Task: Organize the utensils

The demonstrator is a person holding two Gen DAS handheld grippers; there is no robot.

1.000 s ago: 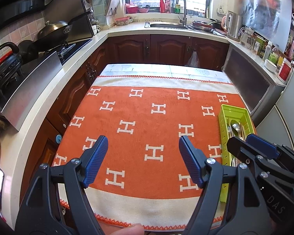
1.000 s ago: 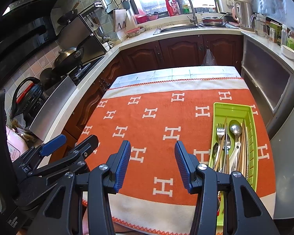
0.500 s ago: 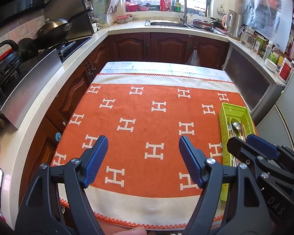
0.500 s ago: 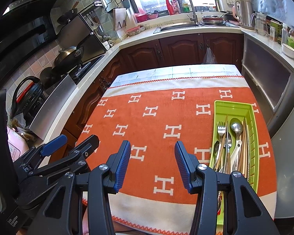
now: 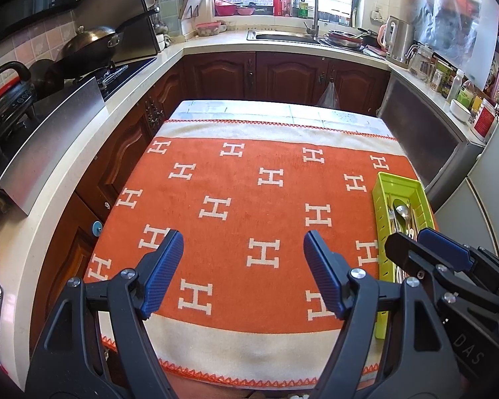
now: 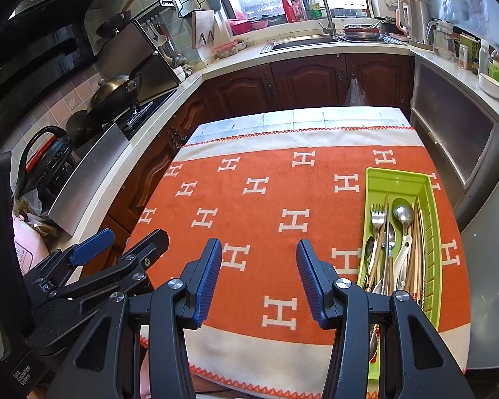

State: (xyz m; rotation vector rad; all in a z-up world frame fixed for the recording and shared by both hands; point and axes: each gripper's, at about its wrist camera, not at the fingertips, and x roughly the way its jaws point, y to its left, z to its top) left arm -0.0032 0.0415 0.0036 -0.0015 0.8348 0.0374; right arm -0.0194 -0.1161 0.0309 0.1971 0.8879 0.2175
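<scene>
A lime-green cutlery tray point(image 6: 430, 219) lies along the right edge of an orange cloth with white H marks point(image 6: 266, 199). In it lie a fork point(image 6: 377, 214), a large spoon point(image 6: 402, 212), a white ceramic spoon point(image 6: 403, 252), smaller spoons and several chopsticks. The same tray point(image 5: 381, 199) shows at the right of the left wrist view. My left gripper point(image 5: 243, 262) hovers open over the near middle of the cloth, nothing between its blue pads. My right gripper point(image 6: 258, 266) is also open and empty, just left of the tray. Each gripper appears at the edge of the other's view.
The cloth covers a small table ringed by kitchen counters. A wok point(image 6: 114, 94) and stove stand on the left, a sink point(image 6: 302, 41) with a tap at the back, a kettle point(image 6: 415, 21) and jars at the right. A plastic bag point(image 6: 356, 94) hangs on a cabinet door.
</scene>
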